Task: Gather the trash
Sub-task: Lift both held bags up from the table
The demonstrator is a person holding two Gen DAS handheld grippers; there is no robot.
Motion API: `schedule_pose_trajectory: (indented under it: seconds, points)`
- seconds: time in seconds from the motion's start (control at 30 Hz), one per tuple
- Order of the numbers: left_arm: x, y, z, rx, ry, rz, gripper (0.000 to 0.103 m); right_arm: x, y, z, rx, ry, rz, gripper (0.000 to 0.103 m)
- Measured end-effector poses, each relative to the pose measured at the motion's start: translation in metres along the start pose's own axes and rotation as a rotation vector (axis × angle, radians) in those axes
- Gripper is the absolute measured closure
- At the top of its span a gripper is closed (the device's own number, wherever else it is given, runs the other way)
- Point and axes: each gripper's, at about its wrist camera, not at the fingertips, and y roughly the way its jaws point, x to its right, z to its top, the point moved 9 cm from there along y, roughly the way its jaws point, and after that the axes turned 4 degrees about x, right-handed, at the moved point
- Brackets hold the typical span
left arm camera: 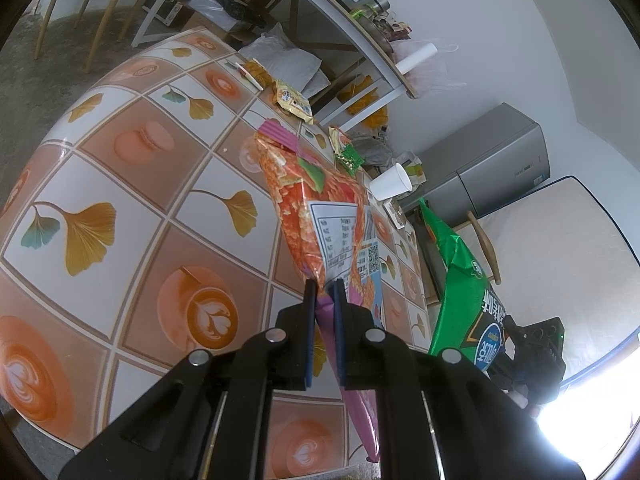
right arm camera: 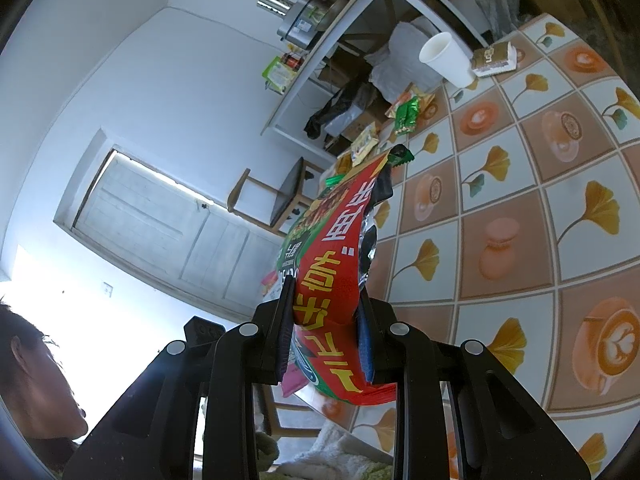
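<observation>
Blue pads of the left gripper (left arm camera: 323,300) are pressed together on the pink bottom edge of an orange snack bag (left arm camera: 316,216), which stands up and away from the tips, clear of the table (left arm camera: 120,184) beyond it. Pinching the flat sealed edge rather than the puffed body probably gives the pads something thin and firm to bite, so the crinkly film will not slide out. Its face is orange-red with green patches, a white nutrition label near the pads and a pink serrated seam at the far end.

The right gripper (right arm camera: 326,312) is likewise clamped on trash, a green and red snack bag (right arm camera: 340,248); the film bunches thickly between the pads, so the tips stay somewhat apart around it. A red band with yellow and white lettering faces the camera, green print shows to the left of the tips, and silver lining shows where the mouth is torn open. From the left wrist view the same bag (left arm camera: 460,280) hangs off to the right of the left tips, the two bags near each other but not touching.

Past both grippers, further trash waits on the table: a white paper cup (right arm camera: 448,60) on its side, a small carton (right arm camera: 494,60) just beside it, a green wrapper (right arm camera: 408,114) and a yellow wrapper (left arm camera: 294,100) near the far edge. With each tool carrying one bag, both loads likely need dropping before those can be picked up.
</observation>
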Motion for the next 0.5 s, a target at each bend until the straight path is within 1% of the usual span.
schedule_pose_trajectory:
  seconds: [0.5]
  points:
    - [-0.0021, -0.0043, -0.0020, 0.009, -0.010, -0.005, 0.096, -0.0019, 0.0009, -0.0004, 0.006, 0.005, -0.001, 0.078]
